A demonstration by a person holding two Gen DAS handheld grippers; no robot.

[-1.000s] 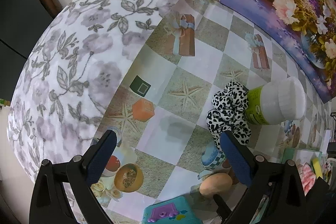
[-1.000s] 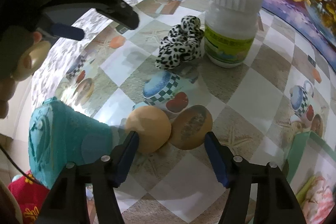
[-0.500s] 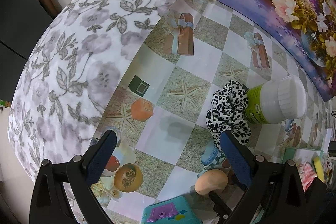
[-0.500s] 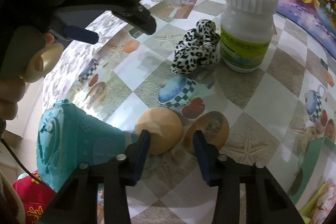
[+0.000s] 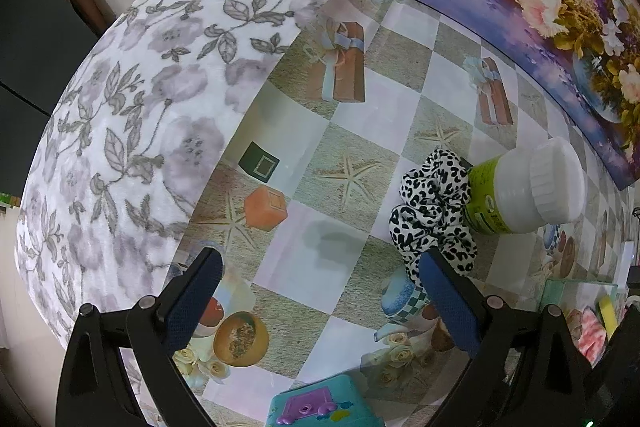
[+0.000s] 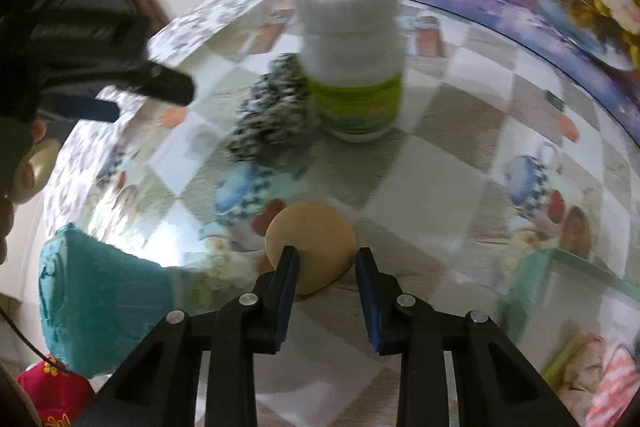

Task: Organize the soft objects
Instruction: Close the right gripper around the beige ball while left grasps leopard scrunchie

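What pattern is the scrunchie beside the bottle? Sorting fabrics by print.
Black-and-white leopard spots on the scrunchie; clearest in the left wrist view.

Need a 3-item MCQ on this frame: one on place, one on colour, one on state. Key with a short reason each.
1. Where is the spotted scrunchie?
A. Against the white bottle
B. Inside the teal case
C. On the floral blanket

2. What colour is the bottle's label?
A. Red
B. Green
C. Black

3. How does the right gripper stand?
A. Wide open over bare table
B. Narrowed around the tan sponge
C. Holding the scrunchie

Key: 1 A, the scrunchie touches the bottle's side in the left wrist view. 2 B, a green band wraps the bottle. 3 B, the fingers flank the sponge; firm contact is unclear through blur.
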